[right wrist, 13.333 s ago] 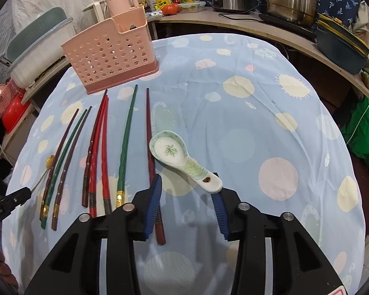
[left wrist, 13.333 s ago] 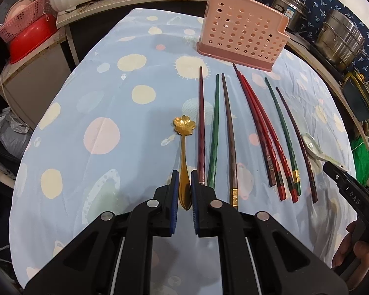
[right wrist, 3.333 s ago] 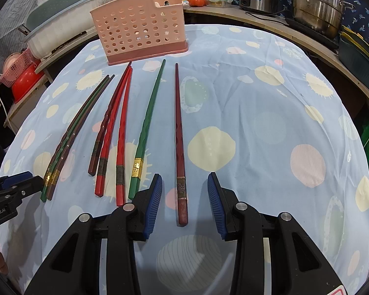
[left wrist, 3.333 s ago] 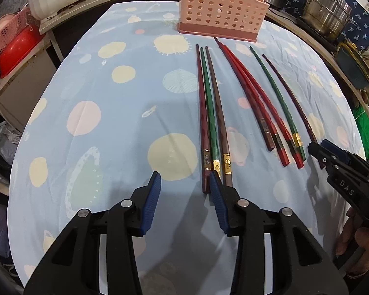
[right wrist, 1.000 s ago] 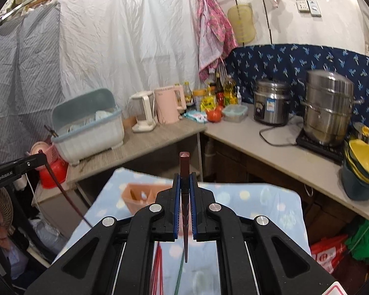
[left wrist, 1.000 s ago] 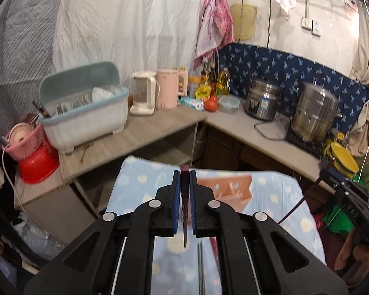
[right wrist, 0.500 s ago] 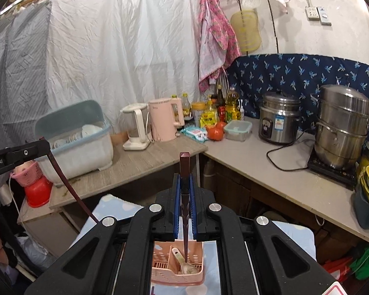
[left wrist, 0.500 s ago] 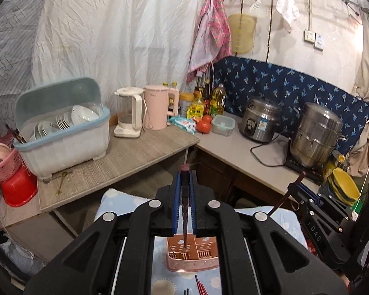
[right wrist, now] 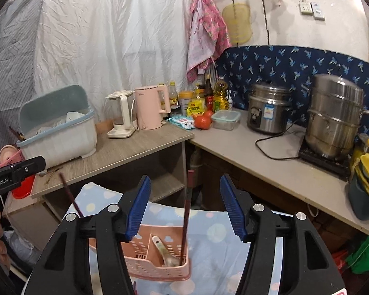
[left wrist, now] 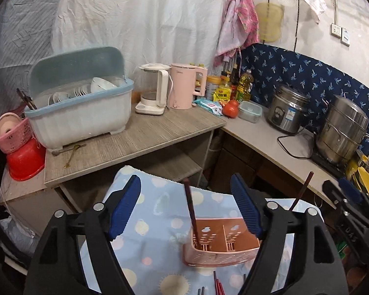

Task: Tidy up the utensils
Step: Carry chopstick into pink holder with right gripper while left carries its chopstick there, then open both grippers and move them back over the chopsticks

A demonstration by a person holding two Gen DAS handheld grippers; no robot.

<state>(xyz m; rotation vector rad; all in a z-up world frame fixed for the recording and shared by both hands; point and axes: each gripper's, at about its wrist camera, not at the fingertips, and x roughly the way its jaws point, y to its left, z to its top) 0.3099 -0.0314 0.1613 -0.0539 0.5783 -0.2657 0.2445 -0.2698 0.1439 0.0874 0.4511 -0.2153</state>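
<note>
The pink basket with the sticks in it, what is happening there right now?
A person is sorting utensils into the pink basket on the blue spotted tablecloth, using two grippers. The left hand-held gripper and the right hand-held gripper are both open above the basket. One dark red chopstick stands in one end compartment, and another chopstick stands in the other, beside a ceramic spoon. More chopsticks lie on the cloth, not yet sorted.

white sheet [left wrist: 135, 24] on back wall, navy print cloth [left wrist: 307, 78] behind l-shaped wood counter [left wrist: 147, 135].
</note>
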